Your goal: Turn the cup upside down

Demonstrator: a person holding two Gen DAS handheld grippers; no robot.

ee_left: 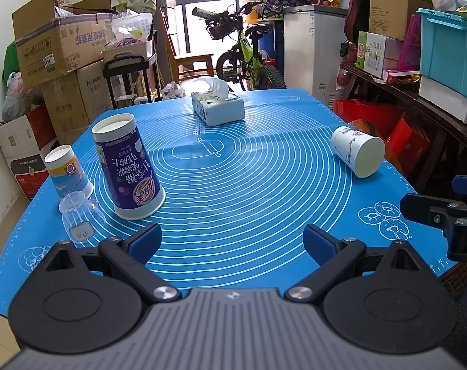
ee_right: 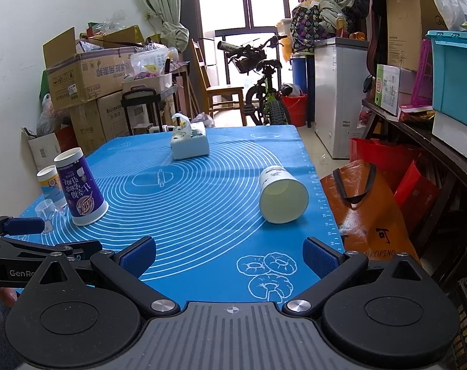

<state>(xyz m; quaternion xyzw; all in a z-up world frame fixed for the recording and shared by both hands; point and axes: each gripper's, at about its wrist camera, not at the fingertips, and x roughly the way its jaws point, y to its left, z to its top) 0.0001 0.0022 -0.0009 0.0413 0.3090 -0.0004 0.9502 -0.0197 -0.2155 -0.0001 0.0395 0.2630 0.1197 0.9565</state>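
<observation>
A white paper cup (ee_left: 356, 151) lies on its side at the right of the blue mat (ee_left: 248, 185), mouth toward me; it also shows in the right wrist view (ee_right: 281, 194). A tall purple cup (ee_left: 128, 166) (ee_right: 80, 186), a small blue-and-orange cup (ee_left: 67, 171) (ee_right: 50, 185) and a clear plastic cup (ee_left: 79, 215) (ee_right: 47, 209) stand upside down at the left. My left gripper (ee_left: 231, 243) is open and empty above the near mat. My right gripper (ee_right: 230, 257) is open and empty, short of the white cup.
A tissue box (ee_left: 218, 108) (ee_right: 190, 143) sits at the far middle of the mat. Cardboard boxes (ee_left: 63, 49) stack at the left, a bicycle (ee_left: 248, 58) and white cabinet (ee_left: 313, 52) stand beyond. An orange bag (ee_right: 362, 209) and cluttered shelf (ee_right: 418, 123) are at the right.
</observation>
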